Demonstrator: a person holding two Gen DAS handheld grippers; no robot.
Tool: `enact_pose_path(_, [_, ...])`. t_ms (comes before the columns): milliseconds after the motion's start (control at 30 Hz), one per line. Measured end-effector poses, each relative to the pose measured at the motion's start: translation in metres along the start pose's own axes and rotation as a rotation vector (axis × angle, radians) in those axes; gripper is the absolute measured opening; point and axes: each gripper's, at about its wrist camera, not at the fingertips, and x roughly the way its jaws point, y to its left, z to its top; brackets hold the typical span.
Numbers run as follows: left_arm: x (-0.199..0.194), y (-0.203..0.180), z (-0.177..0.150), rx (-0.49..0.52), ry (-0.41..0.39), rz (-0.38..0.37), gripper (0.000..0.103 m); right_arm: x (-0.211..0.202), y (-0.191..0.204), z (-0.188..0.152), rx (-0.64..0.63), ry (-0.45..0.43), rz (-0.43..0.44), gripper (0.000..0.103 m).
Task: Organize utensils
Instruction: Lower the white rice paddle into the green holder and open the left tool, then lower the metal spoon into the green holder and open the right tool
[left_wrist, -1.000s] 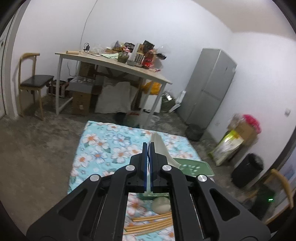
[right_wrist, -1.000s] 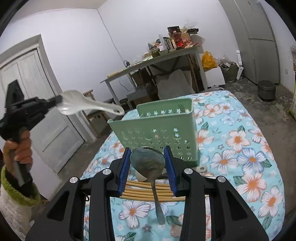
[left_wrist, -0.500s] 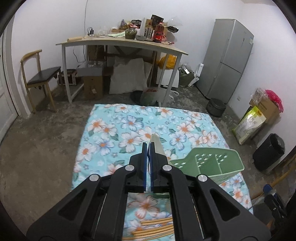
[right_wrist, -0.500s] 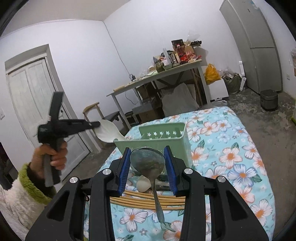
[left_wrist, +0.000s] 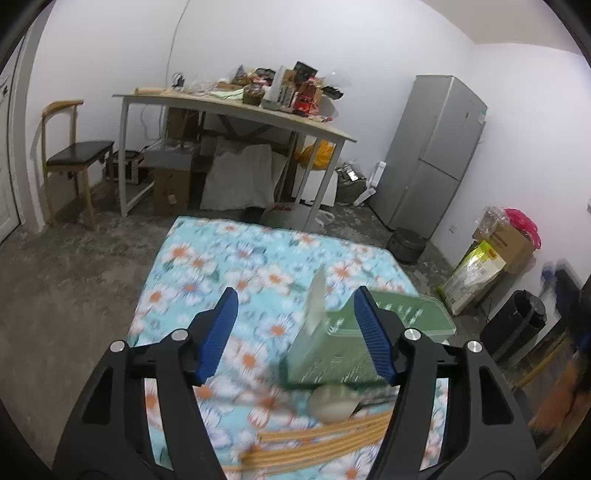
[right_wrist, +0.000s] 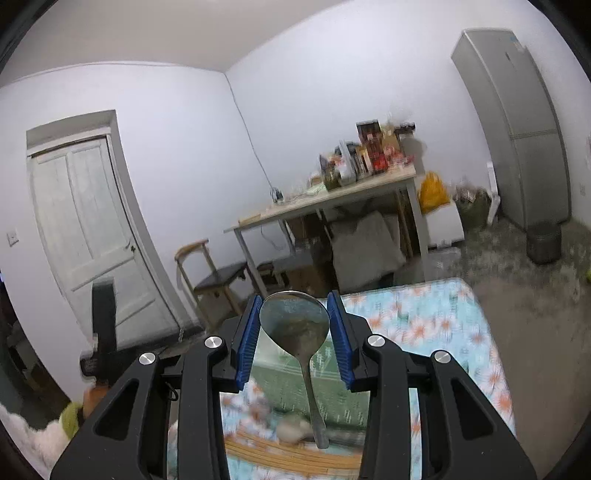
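My left gripper (left_wrist: 295, 332) is open and empty above the floral cloth (left_wrist: 229, 266). A white spoon (left_wrist: 316, 302) stands upright in the green utensil holder (left_wrist: 332, 354) between the jaws' far ends. Another white spoon (left_wrist: 334, 402) and wooden chopsticks (left_wrist: 325, 443) lie in front of the holder. My right gripper (right_wrist: 293, 332) is shut on a metal spoon (right_wrist: 295, 325), bowl up between the pads, handle hanging down over the holder (right_wrist: 280, 384) and chopsticks (right_wrist: 280, 454).
The low floral table's far edge (left_wrist: 258, 225) drops to a concrete floor. Behind stand a cluttered desk (left_wrist: 236, 107), a chair (left_wrist: 70, 155), a fridge (left_wrist: 428, 155) and a black bin (left_wrist: 513, 325). The left gripper's handle (right_wrist: 105, 332) shows in the right wrist view.
My left gripper has opened and let go of the white spoon, which now stands in the green holder. My right gripper has lifted and tilted up with the metal spoon.
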Motion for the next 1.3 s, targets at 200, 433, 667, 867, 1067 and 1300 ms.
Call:
enact_pose_path(200, [-0.010, 0.031, -0.038, -0.085, 0.068, 0.029, 0.063, 0.022, 0.007, 0.027, -0.069, -0.057, -0.002, 0.036])
enact_pose_path(433, [-0.024, 0.045, -0.065, -0.096, 0.107, 0.050, 0.066, 0.072, 0.005, 0.014, -0.164, -0.021, -0.051, 0.036])
enact_pose_path(667, [-0.021, 0.035, -0.076, -0.044, 0.128, 0.025, 0.071, 0.112, -0.006, -0.039, -0.211, 0.154, -0.137, 0.036])
enact_pose_path(867, [-0.008, 0.025, -0.084, -0.011, 0.170, -0.035, 0.071, 0.091, -0.007, -0.049, -0.181, 0.190, -0.162, 0.046])
enact_pose_path(1067, [0.002, 0.016, -0.093, 0.027, 0.208, -0.071, 0.071, 0.050, 0.000, -0.044, -0.122, 0.145, -0.178, 0.053])
enact_pose_path(1300, [0.013, 0.009, -0.105, 0.038, 0.291, -0.148, 0.078, 0.036, 0.000, -0.091, -0.016, 0.283, -0.191, 0.054])
